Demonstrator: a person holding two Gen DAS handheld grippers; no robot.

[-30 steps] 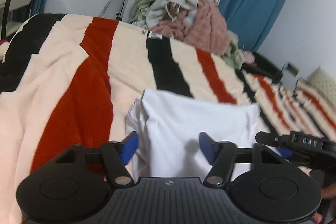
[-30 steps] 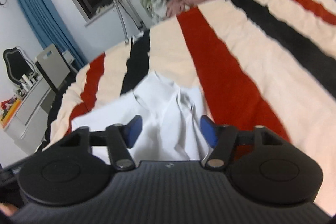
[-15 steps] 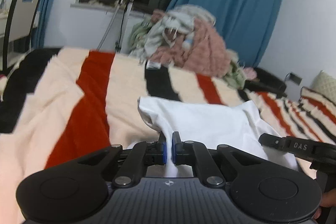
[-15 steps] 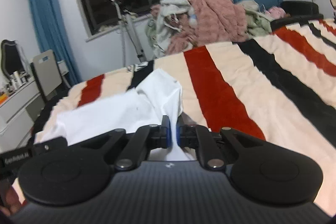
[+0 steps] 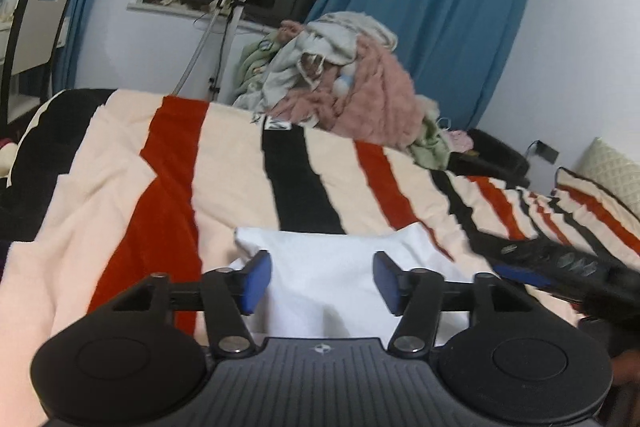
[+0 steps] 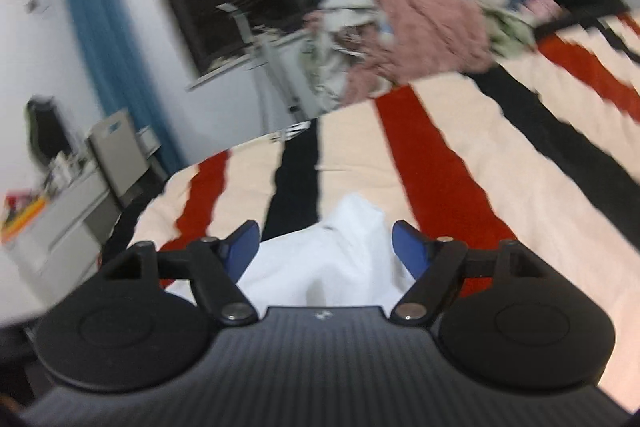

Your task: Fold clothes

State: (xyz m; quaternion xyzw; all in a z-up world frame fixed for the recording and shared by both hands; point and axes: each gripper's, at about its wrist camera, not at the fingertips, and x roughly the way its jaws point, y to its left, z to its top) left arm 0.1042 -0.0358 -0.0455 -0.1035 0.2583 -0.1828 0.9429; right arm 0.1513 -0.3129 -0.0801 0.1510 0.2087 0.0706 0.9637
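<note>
While opening, left gripper [image 5: 320,283] straddles white cloth [image 5: 340,267] near bed's [image 5: 224,163] front edge, pads clear of it, to let fold settle. Right gripper [image 6: 324,247], also opening, clear of cloth's right end. Unfolded pile [image 5: 340,79] heaped at far edge.

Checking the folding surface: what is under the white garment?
The white garment lies on a cream, red and black striped blanket; a black stripe runs under its far edge. What the cloth itself covers cannot be seen.
</note>
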